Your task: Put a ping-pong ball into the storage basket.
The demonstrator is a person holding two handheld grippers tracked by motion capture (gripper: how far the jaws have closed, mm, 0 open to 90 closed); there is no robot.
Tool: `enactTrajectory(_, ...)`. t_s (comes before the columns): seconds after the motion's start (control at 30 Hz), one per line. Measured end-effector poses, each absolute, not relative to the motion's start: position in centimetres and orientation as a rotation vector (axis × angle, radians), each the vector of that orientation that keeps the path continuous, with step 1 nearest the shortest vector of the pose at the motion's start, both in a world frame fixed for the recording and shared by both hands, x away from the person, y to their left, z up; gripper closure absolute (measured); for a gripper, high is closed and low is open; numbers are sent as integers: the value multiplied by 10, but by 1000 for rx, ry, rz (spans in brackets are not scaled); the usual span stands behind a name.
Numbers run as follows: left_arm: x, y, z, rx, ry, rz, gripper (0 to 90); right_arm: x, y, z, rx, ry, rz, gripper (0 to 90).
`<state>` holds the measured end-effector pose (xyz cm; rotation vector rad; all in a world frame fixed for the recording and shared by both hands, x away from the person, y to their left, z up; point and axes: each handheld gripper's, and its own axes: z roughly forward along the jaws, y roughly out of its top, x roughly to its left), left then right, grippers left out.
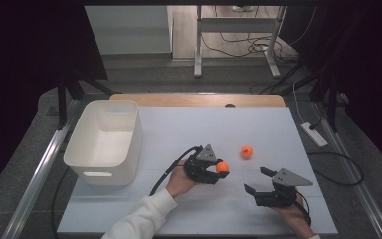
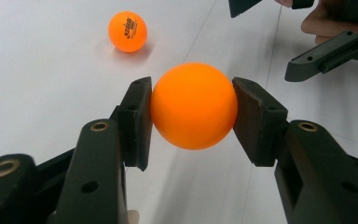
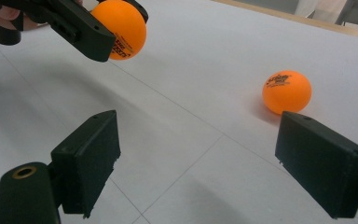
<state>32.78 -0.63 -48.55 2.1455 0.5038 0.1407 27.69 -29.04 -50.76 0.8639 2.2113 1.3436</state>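
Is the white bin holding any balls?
No, the white bin looks bare inside; one ball sits in the left gripper, another on the table.

My left gripper clamps a smooth orange plastic ball, both black pads pressed on its sides, lifted off the white table surface. A second orange ball with black print lies on the table beyond, up left. Upper right I see the other black gripper, a hand behind it.
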Motion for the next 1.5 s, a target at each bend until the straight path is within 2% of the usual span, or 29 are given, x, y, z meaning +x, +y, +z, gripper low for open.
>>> enactTrajectory(1.5,317,28,-473,2107,529,149,506,276,-289,-507,850,2210,1342,138)
